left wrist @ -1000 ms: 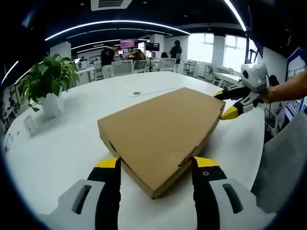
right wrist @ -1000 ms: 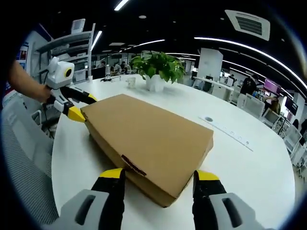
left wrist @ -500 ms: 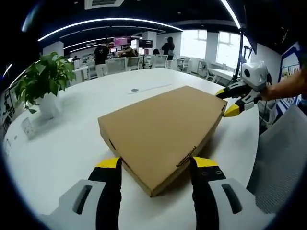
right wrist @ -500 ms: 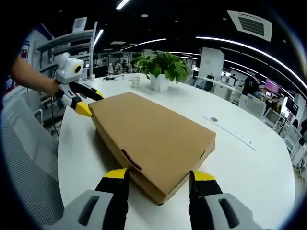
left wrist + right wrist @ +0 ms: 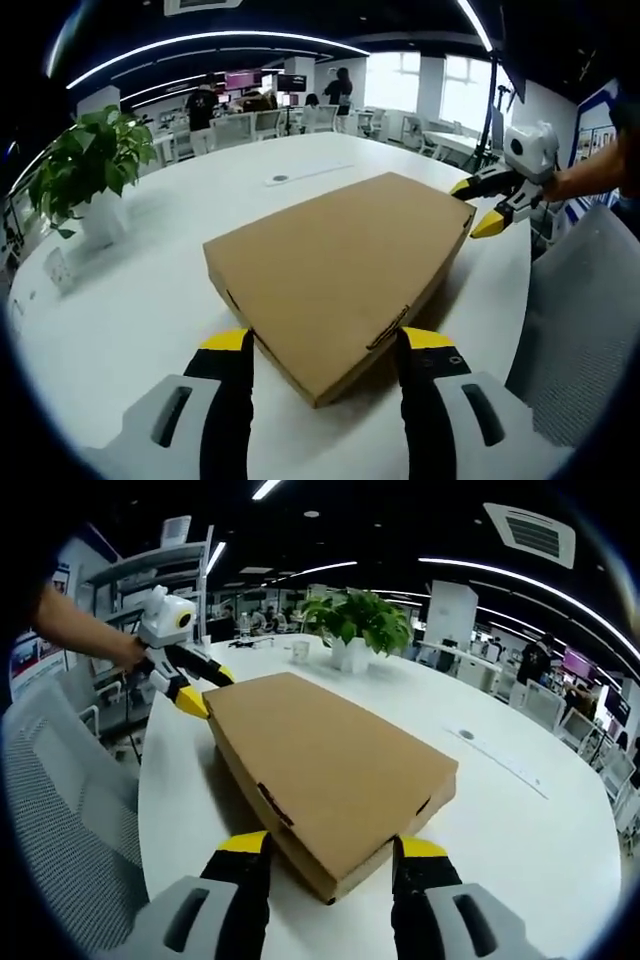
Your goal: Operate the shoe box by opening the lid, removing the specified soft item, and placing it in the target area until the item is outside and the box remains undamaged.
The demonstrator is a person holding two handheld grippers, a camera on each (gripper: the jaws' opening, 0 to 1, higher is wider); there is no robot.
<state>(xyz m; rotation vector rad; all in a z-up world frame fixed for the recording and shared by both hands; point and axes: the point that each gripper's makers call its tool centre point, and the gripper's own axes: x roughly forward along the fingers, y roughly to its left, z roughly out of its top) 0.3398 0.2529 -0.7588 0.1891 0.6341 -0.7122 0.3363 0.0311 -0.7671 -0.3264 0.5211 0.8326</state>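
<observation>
In the left gripper view, a flat brown cardboard shoe box (image 5: pixel 340 270) lies closed on a white round table (image 5: pixel 130 290), one corner pointing toward the camera. The left hand-held gripper (image 5: pixel 322 352) stands released, its two yellow-tipped jaws spread to either side of that near corner, the box corner sitting between them; whether the tips touch the cardboard cannot be told. At the far corner of the box, the right hand-held gripper (image 5: pixel 480 205) comes in from the right, held by a hand (image 5: pixel 565 182), its yellow tips parted and set just at the box's corner. A potted plant (image 5: pixel 85 175) in a white pot stands on the table to the left, well apart from the box. A grey mesh chair back (image 5: pixel 580 300) shows at the right edge. Office desks and people stand far behind.

In the right gripper view, the same shoe box (image 5: pixel 330 765) lies with its lid shut, a corner between the right hand-held gripper (image 5: pixel 322 848) jaws, which are spread apart on both sides of it. The left hand-held gripper (image 5: pixel 205 688) sits at the box's far corner, jaws apart. The potted plant (image 5: pixel 358 630) stands beyond the box on the table (image 5: pixel 520 820).
</observation>
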